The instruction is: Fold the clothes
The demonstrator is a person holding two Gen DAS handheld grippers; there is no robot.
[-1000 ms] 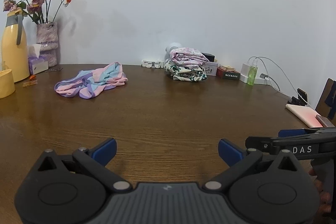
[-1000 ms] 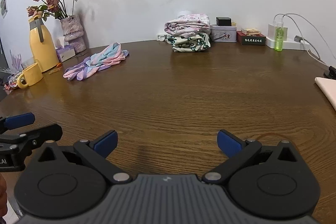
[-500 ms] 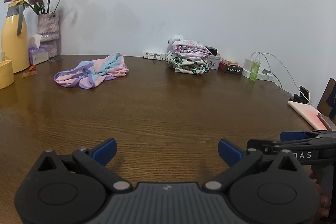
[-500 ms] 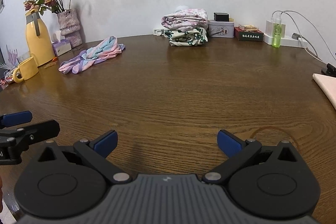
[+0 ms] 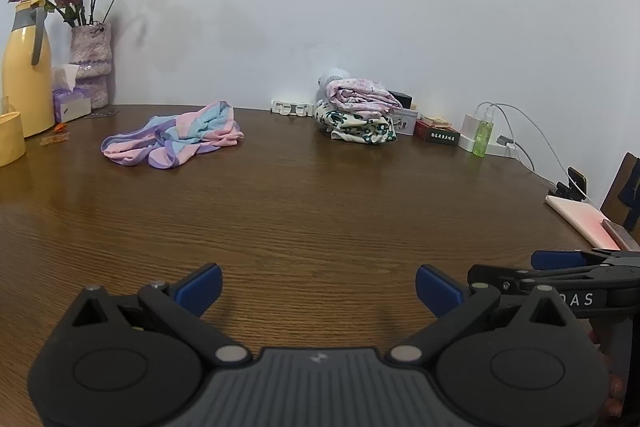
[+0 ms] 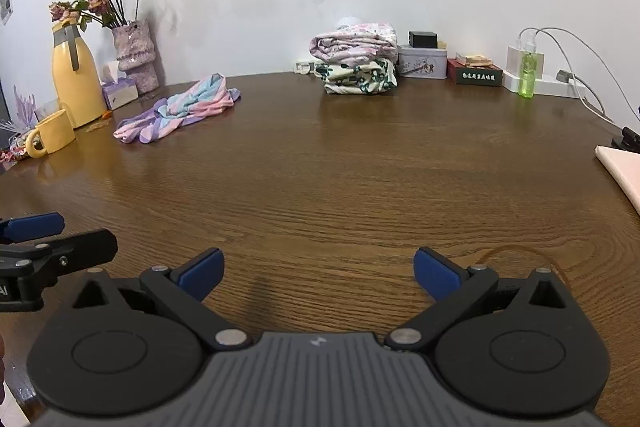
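Wooden table [image 5: 320,211]: dark brown, grain visible, set against a white wall [image 5: 360,7].

Left gripper [image 5: 319,287]: black body, blue pads; jaws spread wide, nothing between them, held low above the near table edge. Seen side-on in the right wrist view [image 6: 32,227].

Right gripper [image 6: 318,273]: same build; jaws spread wide, holding nothing, touching nothing. In the left wrist view it shows at the right edge [image 5: 560,261], its side printed with white letters of which "AS" reads clearly, the letter before cut off.

Unfolded garment [image 5: 172,139]: striped pink, light blue and lilac, crumpled in a loose heap on the far left of the table, well apart from both grippers.

Folded stack [image 6: 358,65]: two pieces against the wall, a pink floral one on top of a cream one with a dark green print.

Yellow jug [image 6: 76,77]: grey handle, far left, beside a vase of dried roses [image 6: 134,55].

Yellow mug [image 6: 50,133]: in front of the jug.

Tin [image 6: 422,61]: pale, patterned, just right of the stack.

Dark red box [image 6: 474,73]: one line of light characters, too small to read.

Green bottle [image 6: 528,71]: clear, before a white charger.
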